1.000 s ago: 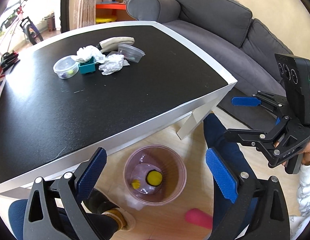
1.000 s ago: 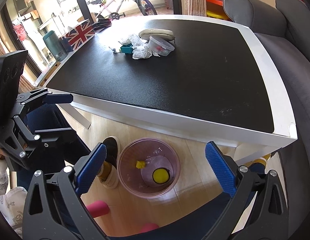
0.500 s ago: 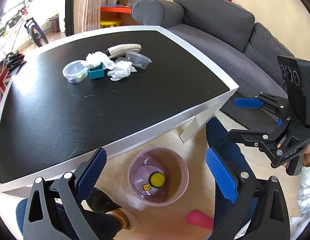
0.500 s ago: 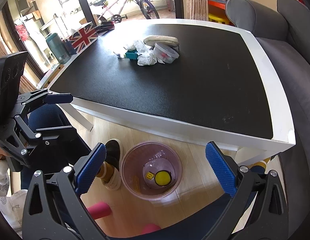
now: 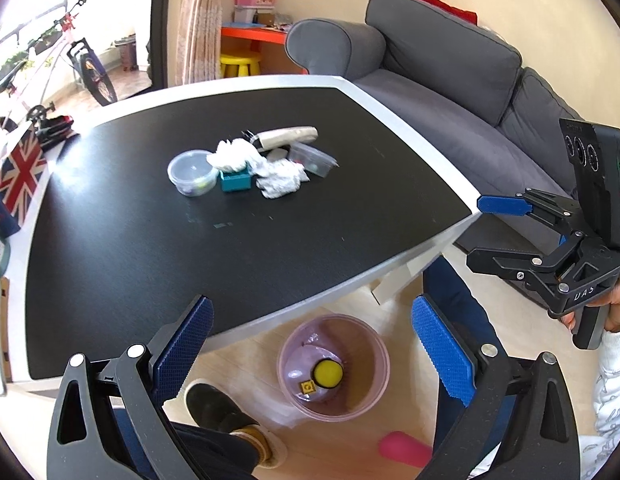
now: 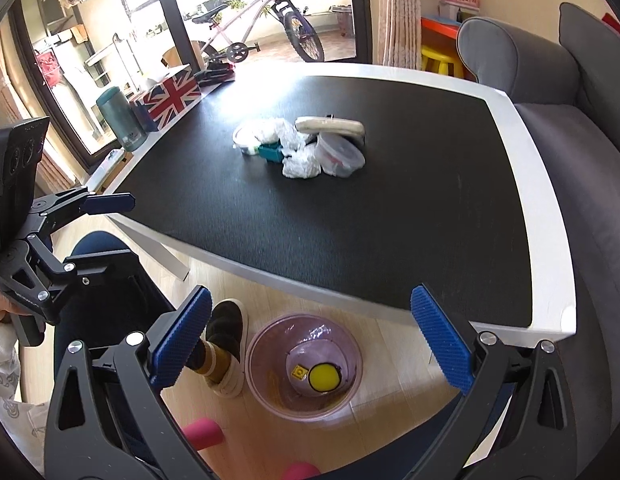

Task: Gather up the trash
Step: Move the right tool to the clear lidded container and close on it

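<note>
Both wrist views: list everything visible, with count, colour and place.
table: 1, black top, white rim
crumpled tissues: 2, white, table centre
round tubs: 2, clear, flanking the tissues
small box: 1, teal, between tubs
pouch: 1, beige, behind the pile
bin: 1, pink, floor below table edge
yellow pieces: 2, inside bin
sofa: 1, grey
left claw: open
right claw: open

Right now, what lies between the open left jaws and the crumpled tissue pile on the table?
Only bare black tabletop, seen in the left wrist view, separates the left gripper from the tissue pile.
</note>
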### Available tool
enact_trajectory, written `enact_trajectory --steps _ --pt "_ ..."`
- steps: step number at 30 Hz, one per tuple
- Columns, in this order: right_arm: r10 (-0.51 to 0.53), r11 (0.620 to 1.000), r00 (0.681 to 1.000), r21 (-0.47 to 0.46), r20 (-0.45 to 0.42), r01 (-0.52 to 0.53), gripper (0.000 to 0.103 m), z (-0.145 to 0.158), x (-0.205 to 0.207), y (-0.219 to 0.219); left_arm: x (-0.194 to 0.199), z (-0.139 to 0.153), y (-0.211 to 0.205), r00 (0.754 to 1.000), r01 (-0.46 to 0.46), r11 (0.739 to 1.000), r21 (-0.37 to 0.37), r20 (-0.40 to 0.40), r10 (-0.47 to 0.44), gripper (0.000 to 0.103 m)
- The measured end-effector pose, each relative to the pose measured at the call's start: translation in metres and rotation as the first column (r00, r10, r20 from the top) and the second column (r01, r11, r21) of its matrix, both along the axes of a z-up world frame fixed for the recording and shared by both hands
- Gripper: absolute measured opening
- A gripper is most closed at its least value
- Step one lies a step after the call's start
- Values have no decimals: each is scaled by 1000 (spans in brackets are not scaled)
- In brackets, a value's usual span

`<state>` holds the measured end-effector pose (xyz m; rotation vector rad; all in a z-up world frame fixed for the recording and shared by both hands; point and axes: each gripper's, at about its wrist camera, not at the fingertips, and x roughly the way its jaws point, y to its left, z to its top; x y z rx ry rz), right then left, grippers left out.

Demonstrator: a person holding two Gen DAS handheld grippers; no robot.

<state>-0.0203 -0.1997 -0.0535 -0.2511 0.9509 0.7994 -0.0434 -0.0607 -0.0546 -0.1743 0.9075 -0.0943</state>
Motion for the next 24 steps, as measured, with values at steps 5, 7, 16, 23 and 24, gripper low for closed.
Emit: enact_trajectory --steps 5,7,16,23,24 --pt "10 1000 1000 -4 10 -10 98 7 16 14 10 9 13 1000 -20 1000 3 15 20 95" --pt "16 1000 1000 -7 12 -16 98 9 23 19 14 11 18 1000 -24 1000 6 18 24 96" --pt "63 997 998 -55 21 -62 98 3 58 51 41 14 42 999 -33 999 17 18 33 95" --pt "98 988 995 -120 11 -96 98 -15 88 76 54 11 53 999 -41 999 11 8 41 96" --pt "105 986 994 -129 8 -103 98 -18 92 79 54 10 55 999 -43 999 8 6 43 96"
